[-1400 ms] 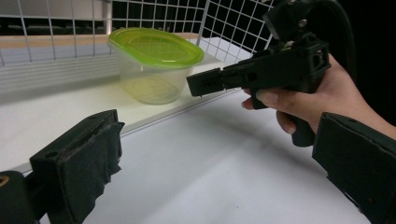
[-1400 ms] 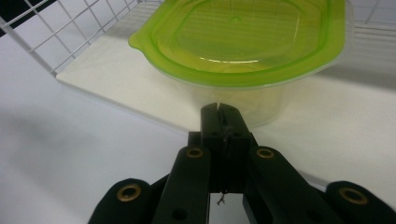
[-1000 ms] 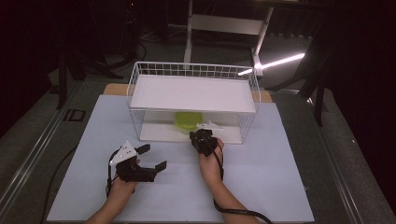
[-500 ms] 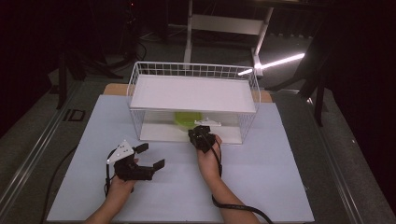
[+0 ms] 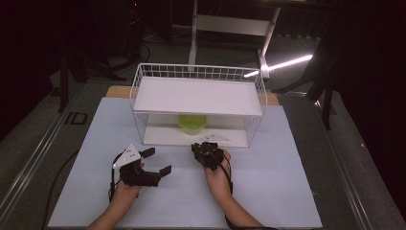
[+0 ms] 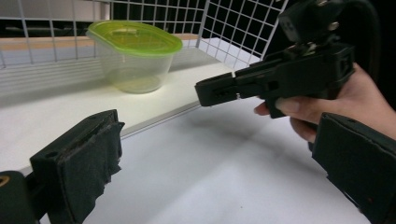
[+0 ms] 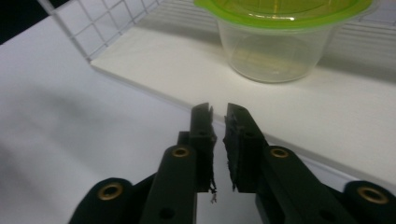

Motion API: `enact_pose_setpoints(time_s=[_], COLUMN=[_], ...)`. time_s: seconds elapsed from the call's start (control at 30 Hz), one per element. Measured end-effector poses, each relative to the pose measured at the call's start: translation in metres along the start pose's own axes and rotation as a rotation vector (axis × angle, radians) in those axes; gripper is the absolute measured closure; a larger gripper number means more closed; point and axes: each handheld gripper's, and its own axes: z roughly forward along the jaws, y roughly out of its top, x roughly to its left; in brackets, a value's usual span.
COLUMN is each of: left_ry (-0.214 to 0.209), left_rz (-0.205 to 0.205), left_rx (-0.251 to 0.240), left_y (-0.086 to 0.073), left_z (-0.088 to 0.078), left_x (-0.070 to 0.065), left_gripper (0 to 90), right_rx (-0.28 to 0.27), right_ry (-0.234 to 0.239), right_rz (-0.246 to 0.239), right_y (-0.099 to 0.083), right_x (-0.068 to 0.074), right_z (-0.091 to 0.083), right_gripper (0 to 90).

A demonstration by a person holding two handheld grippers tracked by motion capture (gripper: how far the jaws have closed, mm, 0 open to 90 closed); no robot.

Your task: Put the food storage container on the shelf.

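Observation:
A clear tub with a green lid (image 5: 193,123) stands on the lower white board (image 7: 327,121) inside a white wire basket (image 5: 201,72). The tub (image 6: 135,51) is upright and closed, and it looms close in the right gripper view (image 7: 285,37). My right gripper (image 5: 203,147) lies just in front of the basket's open side, pointing at the tub. Its jaws (image 7: 218,112) are shut with only a thin slit between them and hold nothing. My left gripper (image 5: 158,161) rests on the table to the left, open wide and empty (image 6: 215,158), looking across at the right gripper (image 6: 219,91).
A flat white shelf (image 5: 198,96) covers the basket's top, so the tub sits in a low gap beneath it. The basket stands on a white tabletop (image 5: 287,182). Dark floor and stand legs (image 5: 194,28) lie beyond the table.
My right gripper has drawn back a little from the basket's front toward the person. The left gripper has barely moved.

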Motion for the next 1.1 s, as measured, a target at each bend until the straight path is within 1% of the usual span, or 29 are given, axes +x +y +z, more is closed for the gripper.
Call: enact_pose_setpoints(time_s=[0.07, 0.1, 0.17, 0.2, 0.27, 0.3, 0.37, 0.4, 0.47, 0.5, 0.53, 0.57, 0.6, 0.67, 0.73, 0.8, 0.9, 0.97, 1.0, 1.1], left_ry=[-0.006, -0.006, -0.011, -0.013, -0.024, -0.025, -0.025, -0.023, -0.021, -0.023, -0.023, -0.025, -0.024, -0.022, -0.019, -0.019, -0.012, -0.009, -0.011, -0.009], left_rz=[0.006, 0.008, 0.011, 0.016, 0.013, 0.016, 0.020, 0.027, 0.031, 0.028, 0.023, 0.023, 0.029, 0.034, 0.044, 0.044, 0.051, 0.053, 0.052, 0.059], left_rx=[0.001, -0.002, 0.005, 0.008, 0.015, 0.018, 0.020, 0.029, 0.028, 0.029, 0.015, 0.011, 0.010, 0.009, 0.014, 0.012, 0.014, 0.018, 0.018, 0.026], left_y=[0.001, 0.001, 0.003, 0.003, 0.004, 0.004, 0.004, 0.004, 0.006, 0.007, 0.010, 0.012, 0.013, 0.016, 0.018, 0.018, 0.018, 0.017, 0.016, 0.015], left_z=[0.001, 0.001, 0.001, 0.002, 0.001, 0.001, 0.000, 0.000, -0.001, -0.002, -0.005, -0.007, -0.009, -0.012, -0.015, -0.019, -0.025, -0.028, -0.029, -0.033], left_x=[-0.002, -0.003, -0.005, -0.005, -0.007, -0.007, -0.007, -0.007, -0.008, -0.008, -0.009, -0.010, -0.011, -0.012, -0.013, -0.014, -0.015, -0.015, -0.015, -0.016], left_gripper=[2.3, 2.3, 2.3, 2.3, 2.3, 2.3, 2.3, 2.3, 2.3, 2.3, 2.3, 2.3, 2.3, 2.3, 2.3, 2.3, 2.3, 2.3, 2.3, 2.3], right_rx=[-0.008, -0.012, -0.024, -0.032, -0.039, -0.043, -0.067, -0.070, -0.088, -0.094, -0.095, -0.104, -0.104, -0.096, -0.095, -0.106, -0.116, -0.120, -0.121, -0.116], right_ry=[-0.002, 0.000, 0.003, 0.007, 0.013, 0.016, 0.021, 0.018, 0.012, 0.017, 0.016, 0.026, 0.033, 0.039, 0.057, 0.059, 0.063, 0.076, 0.073, 0.073], right_rz=[-0.013, -0.010, -0.011, -0.006, 0.002, -0.001, 0.006, -0.002, -0.011, -0.009, -0.014, -0.022, -0.029, -0.041, -0.056, -0.067, -0.070, -0.058, -0.057, -0.073], right_y=[-0.002, -0.002, -0.003, -0.003, -0.004, -0.004, -0.005, -0.005, -0.005, -0.005, -0.005, -0.006, -0.006, -0.008, -0.011, -0.013, -0.016, -0.018, -0.020, -0.024], right_x=[0.000, 0.000, -0.002, -0.003, -0.006, -0.007, -0.009, -0.010, -0.010, -0.010, -0.010, -0.010, -0.010, -0.010, -0.010, -0.010, -0.012, -0.015, -0.017, -0.020], right_z=[-0.006, -0.010, -0.015, -0.018, -0.022, -0.025, -0.031, -0.033, -0.039, -0.041, -0.044, -0.048, -0.050, -0.052, -0.056, -0.060, -0.068, -0.073, -0.075, -0.083], right_gripper=[73.1, 70.6, 59.6, 55.6, 46.7, 44.3, 39.8, 38.9, 34.5, 30.3, 28.8, 22.5, 19.0, 17.9, 15.3, 15.2, 15.2, 15.2, 15.2, 15.3])
